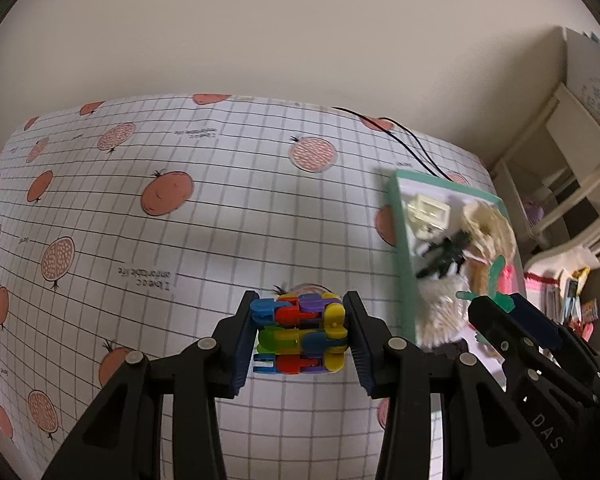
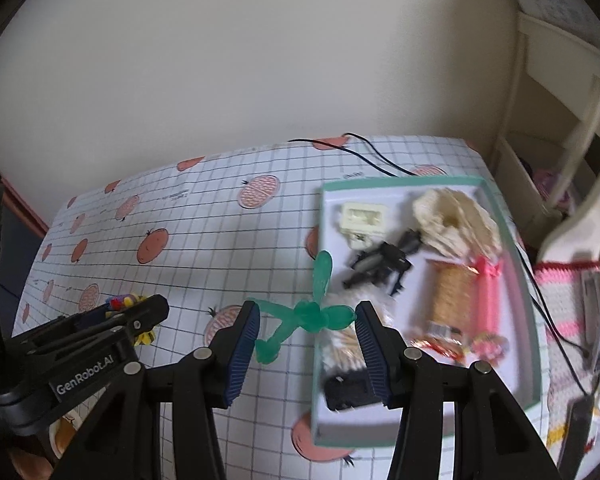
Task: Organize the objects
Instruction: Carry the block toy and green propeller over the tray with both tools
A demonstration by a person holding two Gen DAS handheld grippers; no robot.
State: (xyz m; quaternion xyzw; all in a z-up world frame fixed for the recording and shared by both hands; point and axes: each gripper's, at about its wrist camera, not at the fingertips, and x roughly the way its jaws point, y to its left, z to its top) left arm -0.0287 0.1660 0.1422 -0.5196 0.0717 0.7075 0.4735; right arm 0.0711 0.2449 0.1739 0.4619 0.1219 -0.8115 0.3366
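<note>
A: What does the left gripper hold?

B: Its jaws are clamped on a multicoloured block cube, lifted over the grid-patterned desk, towards the near edge.

A: And the right gripper?

B: A green balloon-dog figure sits between its pads; the body touches the right pad, but I can't tell whether the left pad touches it. It hangs right at the left rim of the teal tray.

A: Where is the tray?

B: By the desk's right edge, holding a cream clip, a black toy, a pink item and a blurred cream fluffy piece.
</note>
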